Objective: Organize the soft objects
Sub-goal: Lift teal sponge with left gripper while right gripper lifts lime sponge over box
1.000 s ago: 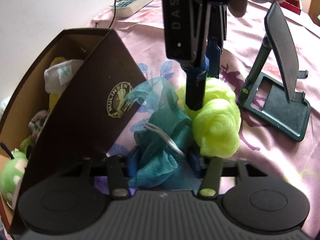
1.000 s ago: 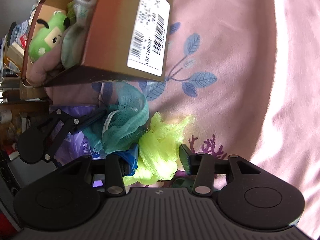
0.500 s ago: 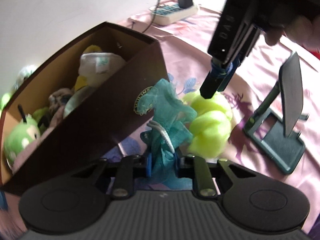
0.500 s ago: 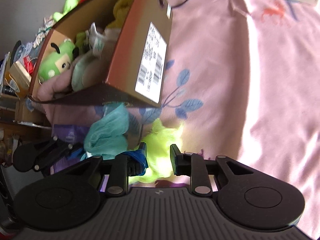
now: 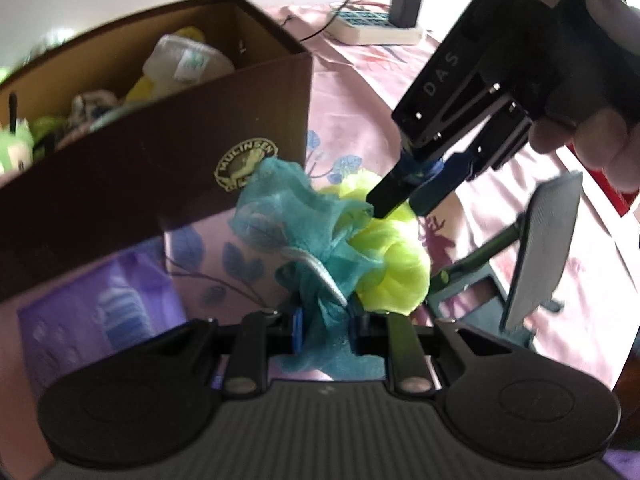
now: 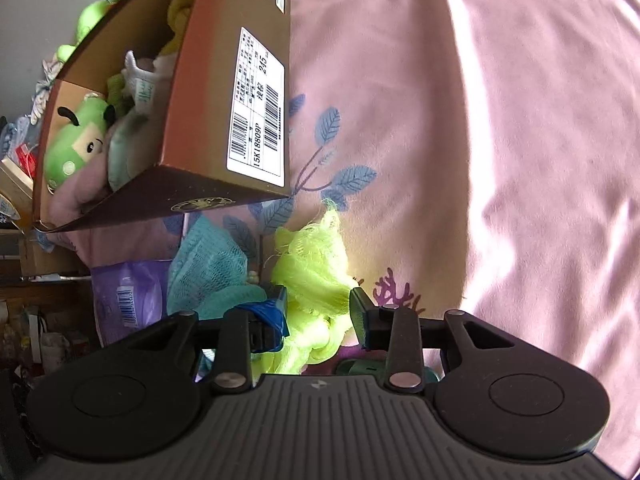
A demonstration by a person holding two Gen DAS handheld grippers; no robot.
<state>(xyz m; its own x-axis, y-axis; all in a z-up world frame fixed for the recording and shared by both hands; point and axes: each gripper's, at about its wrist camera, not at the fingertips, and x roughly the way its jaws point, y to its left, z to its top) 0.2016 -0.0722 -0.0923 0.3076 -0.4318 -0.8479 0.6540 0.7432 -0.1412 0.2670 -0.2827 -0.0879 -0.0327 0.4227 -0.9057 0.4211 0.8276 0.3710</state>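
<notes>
A teal mesh pouf [image 5: 296,208] and a yellow-green pouf [image 5: 396,264] lie tangled together on the pink cloth, in front of a brown shoe box [image 5: 160,152]. My left gripper [image 5: 325,322] is shut on the teal pouf's lower end, beside its grey cord. My right gripper [image 5: 400,206] comes down from the upper right onto the yellow-green pouf. In the right wrist view the yellow-green pouf [image 6: 312,256] fills the gap of the right gripper [image 6: 318,312] from pad to pad while the jaws are opening. The teal pouf [image 6: 208,264] sits just left of it.
The box [image 6: 200,100] holds a green plush toy [image 6: 76,148] and other soft things. A dark green phone stand [image 5: 540,248] stands right of the poufs. A purple packet [image 5: 100,304] lies under the box corner. A power strip [image 5: 372,28] sits at the back.
My left gripper has closed on the teal pouf and rolled, so the box looks more upright. The right gripper's jaws narrowed on the yellow-green pouf, then widened a little.
</notes>
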